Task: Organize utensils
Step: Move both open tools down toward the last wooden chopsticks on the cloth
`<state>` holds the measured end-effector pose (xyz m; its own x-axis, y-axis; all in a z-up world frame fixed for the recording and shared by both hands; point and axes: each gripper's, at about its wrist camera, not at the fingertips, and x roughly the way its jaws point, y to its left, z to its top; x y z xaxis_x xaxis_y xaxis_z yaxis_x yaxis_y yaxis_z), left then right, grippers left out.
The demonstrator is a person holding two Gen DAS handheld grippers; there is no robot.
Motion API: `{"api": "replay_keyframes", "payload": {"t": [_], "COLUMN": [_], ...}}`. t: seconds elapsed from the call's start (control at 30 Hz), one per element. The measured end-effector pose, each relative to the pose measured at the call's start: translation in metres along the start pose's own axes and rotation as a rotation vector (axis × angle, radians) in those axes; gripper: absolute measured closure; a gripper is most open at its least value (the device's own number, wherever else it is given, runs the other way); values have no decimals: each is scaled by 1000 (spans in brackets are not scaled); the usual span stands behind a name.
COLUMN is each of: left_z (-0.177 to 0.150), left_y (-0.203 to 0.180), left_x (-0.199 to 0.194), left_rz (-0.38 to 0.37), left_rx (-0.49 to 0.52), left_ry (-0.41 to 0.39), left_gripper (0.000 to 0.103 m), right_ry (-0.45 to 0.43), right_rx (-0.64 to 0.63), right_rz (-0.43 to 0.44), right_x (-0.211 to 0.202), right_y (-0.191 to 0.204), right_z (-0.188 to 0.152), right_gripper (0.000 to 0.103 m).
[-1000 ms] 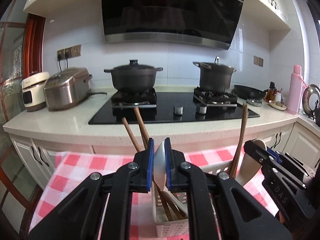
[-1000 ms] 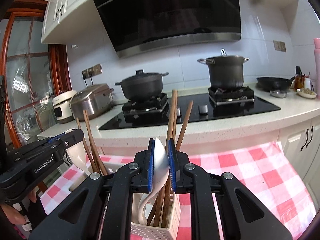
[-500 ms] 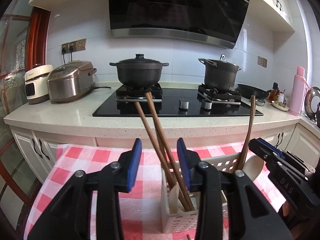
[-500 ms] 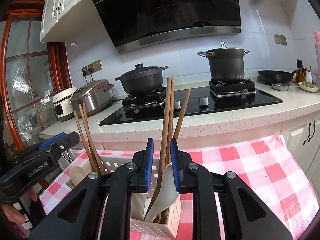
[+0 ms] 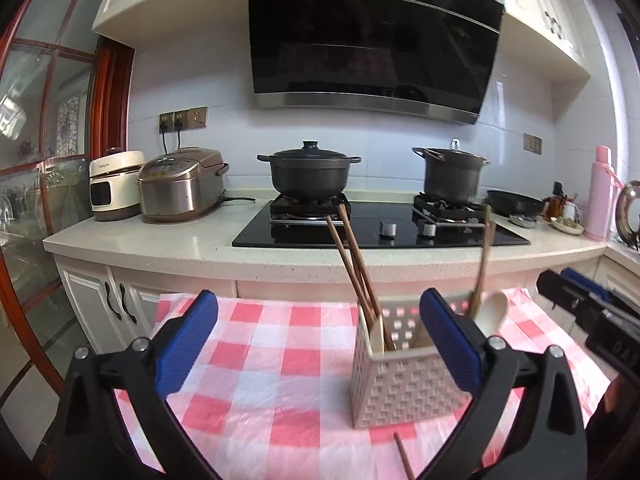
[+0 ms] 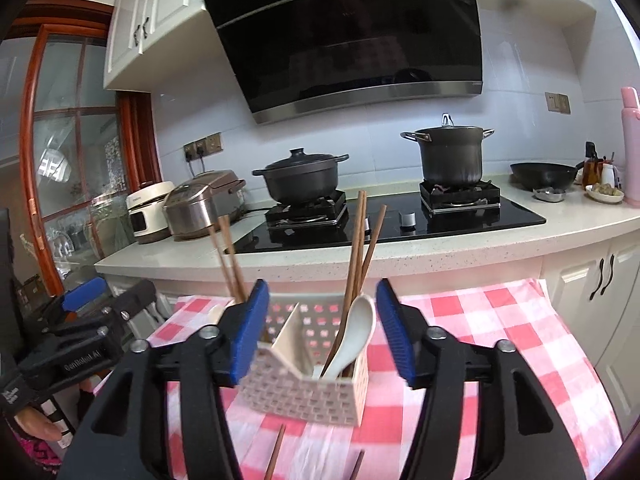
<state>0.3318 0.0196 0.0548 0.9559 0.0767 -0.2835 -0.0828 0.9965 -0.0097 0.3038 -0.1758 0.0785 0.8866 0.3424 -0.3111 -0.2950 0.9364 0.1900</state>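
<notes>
A white perforated utensil basket point(image 5: 404, 384) stands on the pink checked tablecloth point(image 5: 272, 360); it also shows in the right wrist view point(image 6: 304, 392). It holds wooden chopsticks point(image 5: 354, 268) at its left end, more chopsticks point(image 6: 358, 252) and a white spoon point(image 6: 352, 332) at its right end. My left gripper point(image 5: 318, 344) is open and empty, just in front of the basket. My right gripper point(image 6: 320, 328) is open and empty, its jaws either side of the basket. Loose chopsticks point(image 6: 276, 456) lie on the cloth in front.
Behind the table runs a counter point(image 5: 160, 236) with a black hob point(image 5: 380, 232), two dark pots point(image 5: 308, 176), a rice cooker point(image 5: 180, 188) and a pink flask point(image 5: 600, 192). A glass door point(image 5: 36, 200) stands at the left.
Both grippers let go of their white spoons, which now stand in the basket. Both opened wide and drew back from the basket.
</notes>
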Motion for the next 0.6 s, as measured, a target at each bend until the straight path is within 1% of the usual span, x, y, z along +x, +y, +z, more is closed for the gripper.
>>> {"api": "replay_keyframes", "payload": {"t": [0.17,0.27,0.37,0.53,0.6], "left_z": [-22,-39,-55,-84,-92], "left_y": [-1,-1,-1,7,8], "left_x": [-35,-53,-62,-72,-73], "left_rz": [-10,-28,-44,-82,-80], "left_rx": [24,18,16,-35,-43], "left_ry": [3,32,64,130,143], "left_gripper": [5,5,5,5,5], "right_ry": [26,54,88,155,177], "right_rx": [-5,-7,6,20,18], "right_rz": [3,2,5,4,-2], "right_x": [-30,-42,-50,-56,-56], "right_y": [8,12,13,15,15], "right_z": [-19,-35,-53,-84,-94], "right_gripper": [39,37,36,36,36]}}
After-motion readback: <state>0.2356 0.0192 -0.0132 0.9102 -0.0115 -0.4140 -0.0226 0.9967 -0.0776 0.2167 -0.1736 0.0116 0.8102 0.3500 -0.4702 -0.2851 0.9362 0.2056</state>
